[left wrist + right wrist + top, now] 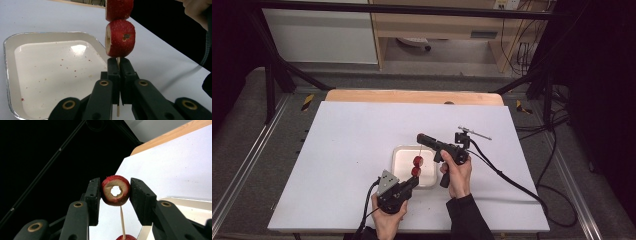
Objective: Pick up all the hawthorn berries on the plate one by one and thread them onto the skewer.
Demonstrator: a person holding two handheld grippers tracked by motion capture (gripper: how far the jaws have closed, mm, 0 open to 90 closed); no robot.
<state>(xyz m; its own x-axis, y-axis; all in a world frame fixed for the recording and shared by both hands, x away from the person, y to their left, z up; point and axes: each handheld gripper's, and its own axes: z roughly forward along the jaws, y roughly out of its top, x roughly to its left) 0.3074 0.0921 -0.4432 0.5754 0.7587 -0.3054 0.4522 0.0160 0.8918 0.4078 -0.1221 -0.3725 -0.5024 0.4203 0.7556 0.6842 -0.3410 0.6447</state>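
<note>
Two tools work one thin wooden skewer (118,110) over a shallow white rectangular tray (402,154) on the white counter (347,145).
From the high view, the left tool (413,183) — held low, near the counter's front edge — points up toward the tray, while the right tool (421,137) reaches in above it; two cored red fruit pieces (417,166) hang between them on the stick. From the left tool's camera, its jaws are pressed together on the skewer just under the lower red fruit piece (120,38), the tray behind speckled with red bits. From the right tool's camera, its jaws pinch a third hollow red fruit ring (115,190) — the skewer's tip just beneath it.
</note>
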